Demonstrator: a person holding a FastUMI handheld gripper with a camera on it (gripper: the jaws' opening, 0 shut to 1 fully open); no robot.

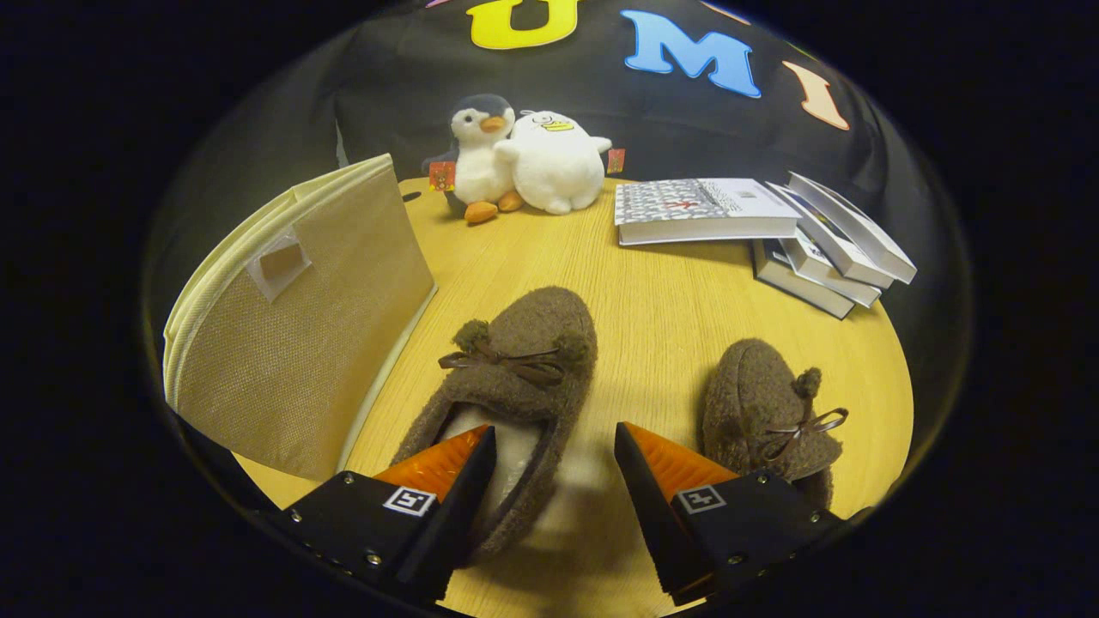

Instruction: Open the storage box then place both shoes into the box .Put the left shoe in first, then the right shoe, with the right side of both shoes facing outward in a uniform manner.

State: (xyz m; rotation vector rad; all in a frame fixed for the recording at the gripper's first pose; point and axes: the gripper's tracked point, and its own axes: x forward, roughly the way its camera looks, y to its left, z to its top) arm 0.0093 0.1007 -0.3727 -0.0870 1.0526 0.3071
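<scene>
While my claw [555, 446] hangs spread over desk [661, 300], one finger sits inside near slipper's [515, 378] opening, other outside its wall; not pinching. Second slipper [764, 412] just beside that outer finger. Box [292, 326] stands beside near slipper. Plush toys [524, 159], books [764, 227] beyond.

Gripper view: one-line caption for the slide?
Open gripper straddles the side wall of a brown slipper; second slipper alongside, storage box beside them.
</scene>
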